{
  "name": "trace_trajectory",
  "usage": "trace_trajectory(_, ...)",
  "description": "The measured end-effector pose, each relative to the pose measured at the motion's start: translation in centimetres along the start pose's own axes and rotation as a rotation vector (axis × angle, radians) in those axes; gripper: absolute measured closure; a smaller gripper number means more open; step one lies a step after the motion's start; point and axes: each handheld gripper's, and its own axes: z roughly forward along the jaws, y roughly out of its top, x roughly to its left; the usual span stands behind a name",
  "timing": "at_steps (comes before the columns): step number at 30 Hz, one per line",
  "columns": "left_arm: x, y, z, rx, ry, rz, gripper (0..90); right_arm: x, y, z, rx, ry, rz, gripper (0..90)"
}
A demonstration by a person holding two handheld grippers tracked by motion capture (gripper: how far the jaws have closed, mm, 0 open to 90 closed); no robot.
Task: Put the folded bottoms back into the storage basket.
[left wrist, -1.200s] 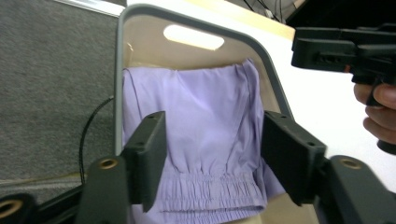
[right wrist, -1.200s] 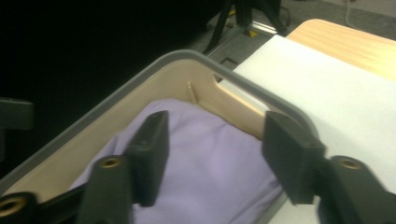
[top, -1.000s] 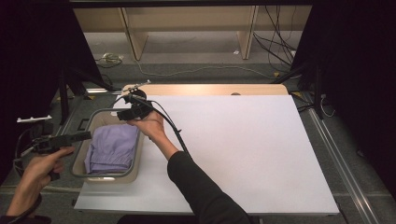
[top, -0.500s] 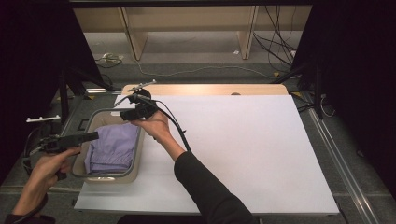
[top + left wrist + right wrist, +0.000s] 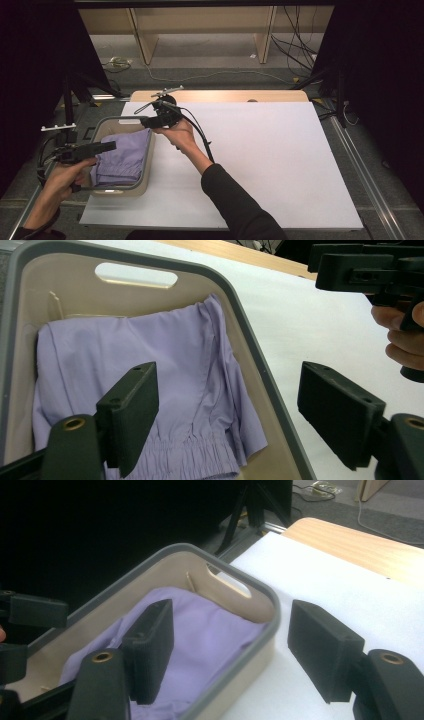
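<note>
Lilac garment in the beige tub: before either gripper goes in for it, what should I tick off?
1. Left gripper jaws open: ok.
2. Right gripper jaws open: ok.
3. Lilac elastic-waist fabric garment uncovered, within the beige grey-rimmed plastic tub: ok.
4. Both grippers hover at the tub, apart from each other: ok.
5. White table sheet beside the tub free for laying it out: ok.
6. Anything beneath the garment: cannot tell.

Open-jawed right hand-held gripper (image 5: 227, 652) straddles the basket's (image 5: 165, 552) rim above purple cloth (image 5: 210, 645).
</note>
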Motion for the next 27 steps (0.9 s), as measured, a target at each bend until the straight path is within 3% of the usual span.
trace_trajectory(23,-3.1,-1.4,2.1,-0.04,-0.123,0.106,15.0,-2.7,-3.0,-3.9,-0.04,-0.023,0.037,25.5)
trace_trajectory(27,-3.8,-1.7,2.5,-0.044,-0.133,0.131,13.2,-3.0,-3.6,-4.8,-0.07,-0.057,0.02,25.7)
